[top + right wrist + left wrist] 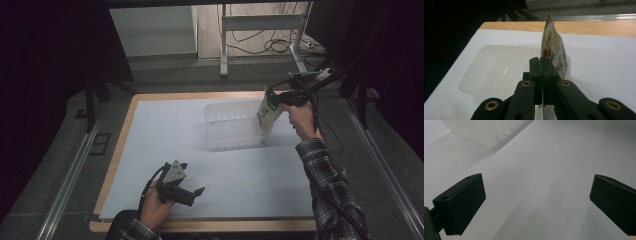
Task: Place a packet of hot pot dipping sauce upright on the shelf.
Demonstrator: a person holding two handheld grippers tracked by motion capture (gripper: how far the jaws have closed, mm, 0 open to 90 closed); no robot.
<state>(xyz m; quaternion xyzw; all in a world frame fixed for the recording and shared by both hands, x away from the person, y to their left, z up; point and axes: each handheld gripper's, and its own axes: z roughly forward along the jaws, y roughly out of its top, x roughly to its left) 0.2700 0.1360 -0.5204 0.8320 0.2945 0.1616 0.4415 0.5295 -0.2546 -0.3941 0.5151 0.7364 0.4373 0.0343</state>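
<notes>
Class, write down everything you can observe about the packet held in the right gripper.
The packet is a flat, thin pouch, glossy like foil or plastic, mostly pale yellow with green, orange and white printing too small to read. It hangs roughly upright, slightly tilted, over the right end of the clear plastic tray, its lower edge at or just inside the tray's rim. The right gripper is shut on it, pinching it edge-on between the black jaws. Whether it touches the tray cannot be told.

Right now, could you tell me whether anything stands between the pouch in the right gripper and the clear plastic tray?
Nothing visible does. The right gripper is shut on the pouch, which hangs at the right end of the clear plastic tray; the tray looks empty. The left gripper is open, well clear near the front edge.
</notes>
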